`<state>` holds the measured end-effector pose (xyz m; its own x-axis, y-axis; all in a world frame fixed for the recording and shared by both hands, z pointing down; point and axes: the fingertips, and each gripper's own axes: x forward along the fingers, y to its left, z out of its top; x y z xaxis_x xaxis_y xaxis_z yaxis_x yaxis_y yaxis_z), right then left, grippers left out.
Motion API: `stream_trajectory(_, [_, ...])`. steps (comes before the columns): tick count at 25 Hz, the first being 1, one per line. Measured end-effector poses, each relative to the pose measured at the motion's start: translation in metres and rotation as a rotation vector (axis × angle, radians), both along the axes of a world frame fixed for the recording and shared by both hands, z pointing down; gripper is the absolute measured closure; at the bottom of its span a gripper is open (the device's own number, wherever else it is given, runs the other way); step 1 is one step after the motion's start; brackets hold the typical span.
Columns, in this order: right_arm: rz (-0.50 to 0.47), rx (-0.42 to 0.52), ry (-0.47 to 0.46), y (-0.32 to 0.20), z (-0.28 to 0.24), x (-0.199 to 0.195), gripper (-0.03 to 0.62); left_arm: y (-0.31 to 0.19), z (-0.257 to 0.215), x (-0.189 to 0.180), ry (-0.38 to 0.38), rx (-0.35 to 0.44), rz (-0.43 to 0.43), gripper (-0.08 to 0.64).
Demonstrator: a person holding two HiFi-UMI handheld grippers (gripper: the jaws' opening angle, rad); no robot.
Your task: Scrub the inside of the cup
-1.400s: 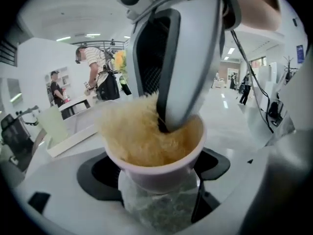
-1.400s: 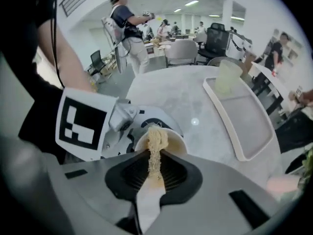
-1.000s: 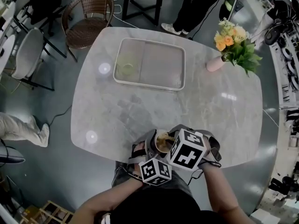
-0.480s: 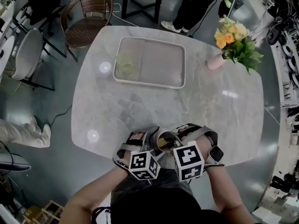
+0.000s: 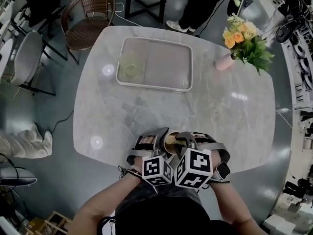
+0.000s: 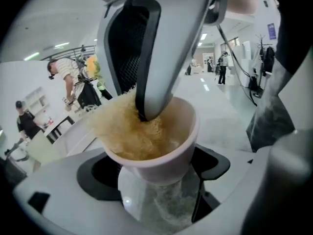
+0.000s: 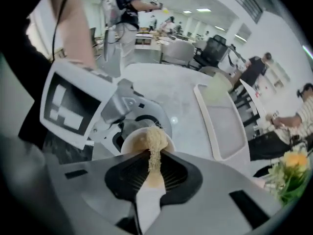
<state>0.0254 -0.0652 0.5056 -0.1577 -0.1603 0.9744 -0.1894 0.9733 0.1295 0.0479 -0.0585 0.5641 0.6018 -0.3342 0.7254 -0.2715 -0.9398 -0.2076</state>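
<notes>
At the lower middle of the head view, by the near edge of the marble table (image 5: 230, 126), the left gripper (image 6: 156, 176) has its jaws clamped on the sides of the pale pink cup (image 6: 164, 153). The right gripper (image 7: 152, 174) is closed tight on a tan fibrous scrubber (image 7: 155, 142), which is stuffed into the cup's mouth. A white tray (image 5: 152, 85) lies well apart in the upper middle of the frame

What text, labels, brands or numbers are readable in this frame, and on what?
Nothing is readable.
Left marker cube, right marker cube: black-and-white square patterns only, no letters.
Blue sign, left gripper view: too small to read.
Red marks on the wall, right gripper view: too blurred to read.
Cup: no print shows.
</notes>
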Motion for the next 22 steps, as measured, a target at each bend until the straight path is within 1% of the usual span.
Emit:
stream_trajectory(1, [0.052, -0.008, 0.017, 0.000, 0.001, 0.001, 0.532, 0.000, 0.000, 0.000, 0.000, 0.003, -0.037, 0.121])
stream_trajectory(3, [0.099, -0.022, 0.062, 0.000, 0.007, 0.002, 0.532, 0.001, -0.001, 0.001, 0.009, 0.002, -0.106, 0.121])
stream_trajectory(5, [0.094, -0.031, 0.108, -0.001, 0.015, 0.002, 0.532, 0.001, -0.003, 0.002, 0.023, -0.001, -0.167, 0.121])
stream_trajectory(7, [0.076, -0.063, 0.117, 0.003, 0.022, -0.001, 0.532, 0.002, -0.003, 0.002, 0.033, -0.006, -0.207, 0.121])
stream_trajectory(9, [0.044, -0.106, 0.080, 0.010, 0.027, -0.006, 0.532, 0.002, -0.001, -0.001, 0.029, -0.009, -0.230, 0.121])
stream_trajectory(12, [-0.010, -0.170, -0.007, 0.017, 0.022, -0.010, 0.532, 0.000, 0.000, -0.004, 0.027, -0.009, -0.251, 0.121])
stream_trajectory(14, [-0.001, -0.226, -0.073, 0.021, 0.012, -0.011, 0.532, -0.001, 0.000, -0.004, 0.031, -0.012, -0.270, 0.121])
stream_trajectory(16, [0.045, -0.248, -0.116, 0.020, 0.002, -0.011, 0.532, -0.003, 0.002, -0.005, 0.031, -0.019, -0.296, 0.121])
stream_trajectory(18, [0.109, -0.235, -0.123, 0.013, -0.002, -0.008, 0.532, -0.003, 0.003, -0.008, 0.032, -0.046, -0.335, 0.121])
stream_trajectory(19, [0.128, -0.217, -0.110, 0.010, -0.002, -0.007, 0.532, -0.002, 0.003, -0.010, 0.031, -0.065, -0.357, 0.123])
stream_trajectory(20, [0.129, -0.192, -0.090, 0.007, 0.000, -0.005, 0.532, 0.000, 0.004, -0.011, 0.028, -0.082, -0.374, 0.124])
stream_trajectory(21, [0.108, -0.166, -0.063, 0.005, 0.003, -0.004, 0.532, 0.003, 0.003, -0.012, 0.024, -0.089, -0.377, 0.126])
stream_trajectory(22, [0.064, -0.141, -0.033, 0.006, 0.006, -0.003, 0.532, 0.007, 0.002, -0.012, 0.020, -0.087, -0.367, 0.127])
